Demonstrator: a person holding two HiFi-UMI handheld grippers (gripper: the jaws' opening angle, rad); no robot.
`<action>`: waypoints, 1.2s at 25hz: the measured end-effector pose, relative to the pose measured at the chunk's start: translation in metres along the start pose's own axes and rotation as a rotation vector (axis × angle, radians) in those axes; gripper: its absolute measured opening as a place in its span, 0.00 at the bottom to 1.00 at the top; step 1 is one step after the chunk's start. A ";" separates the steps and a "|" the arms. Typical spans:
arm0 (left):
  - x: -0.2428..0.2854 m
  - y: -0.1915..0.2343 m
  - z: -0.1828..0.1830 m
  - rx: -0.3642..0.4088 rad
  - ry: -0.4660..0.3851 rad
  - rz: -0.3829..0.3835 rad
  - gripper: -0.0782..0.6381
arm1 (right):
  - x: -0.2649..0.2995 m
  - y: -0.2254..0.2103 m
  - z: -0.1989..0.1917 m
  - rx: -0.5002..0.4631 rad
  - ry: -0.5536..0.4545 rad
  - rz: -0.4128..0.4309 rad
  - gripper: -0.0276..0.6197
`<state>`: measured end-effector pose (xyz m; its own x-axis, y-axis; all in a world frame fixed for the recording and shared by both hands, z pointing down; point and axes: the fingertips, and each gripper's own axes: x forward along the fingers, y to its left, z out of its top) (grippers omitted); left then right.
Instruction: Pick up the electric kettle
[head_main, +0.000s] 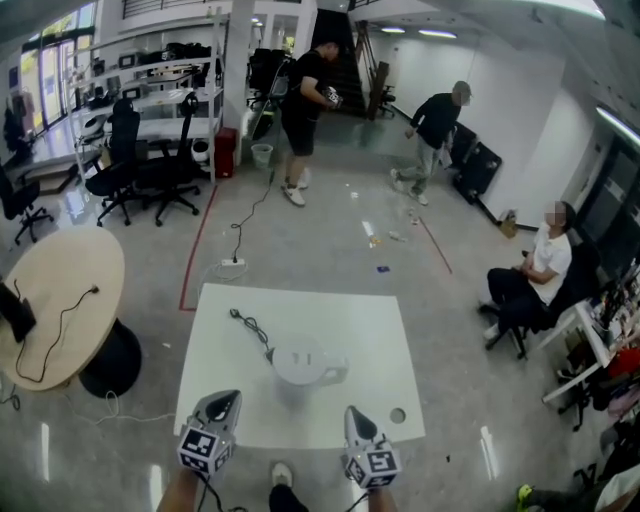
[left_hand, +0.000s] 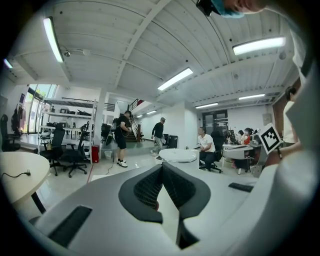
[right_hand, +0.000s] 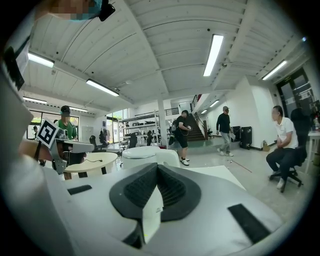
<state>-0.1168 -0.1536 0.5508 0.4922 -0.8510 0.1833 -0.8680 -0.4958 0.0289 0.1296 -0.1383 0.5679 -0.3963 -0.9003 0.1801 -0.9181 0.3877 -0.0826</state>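
The white electric kettle (head_main: 303, 362) stands on the white table (head_main: 350, 320), near its middle, with its handle to the right. A black cord (head_main: 250, 326) lies on the table behind it to the left. My left gripper (head_main: 227, 400) hovers at the table's near edge, left of the kettle, jaws shut and empty. My right gripper (head_main: 355, 412) is level with it on the kettle's right, also shut and empty. In the left gripper view the kettle's lid (left_hand: 178, 154) shows just beyond the closed pads (left_hand: 150, 187). In the right gripper view the kettle (right_hand: 145, 155) stands ahead and slightly left.
A small round grey spot (head_main: 398, 415) is on the table's near right corner. A round beige table (head_main: 60, 290) with a cable stands to the left. A power strip (head_main: 231, 265) lies on the floor beyond. A seated person (head_main: 535, 275) is at right, with two people standing farther back.
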 end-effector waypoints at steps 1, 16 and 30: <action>0.003 0.000 -0.002 0.001 0.003 -0.003 0.12 | 0.002 -0.001 -0.002 0.000 0.001 0.001 0.05; 0.037 0.003 -0.038 -0.018 0.061 -0.011 0.12 | 0.032 -0.011 -0.033 0.010 0.044 0.025 0.05; 0.052 0.012 -0.047 -0.032 0.078 0.003 0.12 | 0.050 -0.025 -0.040 -0.028 0.061 -0.040 0.09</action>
<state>-0.1052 -0.1958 0.6067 0.4841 -0.8357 0.2593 -0.8717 -0.4864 0.0598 0.1322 -0.1853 0.6177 -0.3585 -0.9016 0.2421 -0.9325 0.3581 -0.0470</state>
